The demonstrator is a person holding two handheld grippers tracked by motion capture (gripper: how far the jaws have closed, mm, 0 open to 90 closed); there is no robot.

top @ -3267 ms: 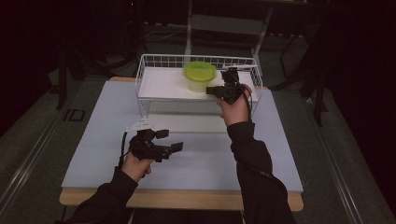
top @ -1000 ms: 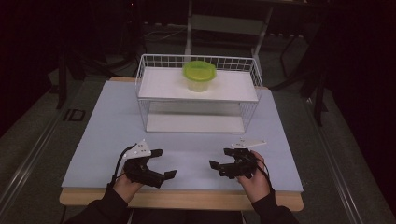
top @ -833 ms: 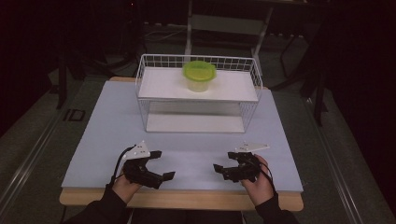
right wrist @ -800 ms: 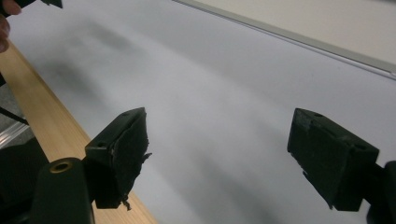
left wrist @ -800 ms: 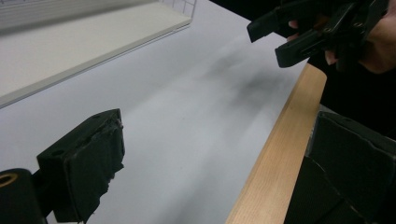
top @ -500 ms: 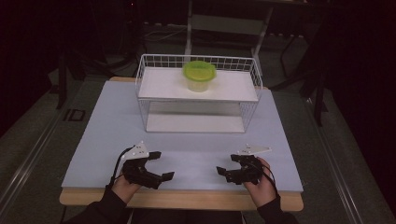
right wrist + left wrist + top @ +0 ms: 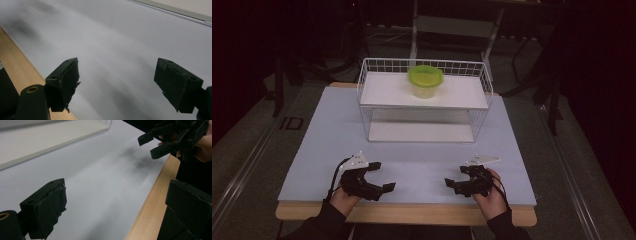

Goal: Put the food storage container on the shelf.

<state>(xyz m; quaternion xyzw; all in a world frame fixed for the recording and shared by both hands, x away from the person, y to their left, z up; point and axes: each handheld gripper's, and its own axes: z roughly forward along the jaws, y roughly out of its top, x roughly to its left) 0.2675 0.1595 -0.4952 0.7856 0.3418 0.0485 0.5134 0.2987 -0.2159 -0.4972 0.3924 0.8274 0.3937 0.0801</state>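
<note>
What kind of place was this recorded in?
Probably a lab or studio set up for recording: a table with a pale mat, a wire rack holding a green-lidded tub, dark surroundings with metal stands.

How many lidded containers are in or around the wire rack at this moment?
1. A single container with a green lid sits on the upper shelf of the wire rack, toward the back middle. The lower shelf looks bare, though the wire mesh partly screens it.
</note>
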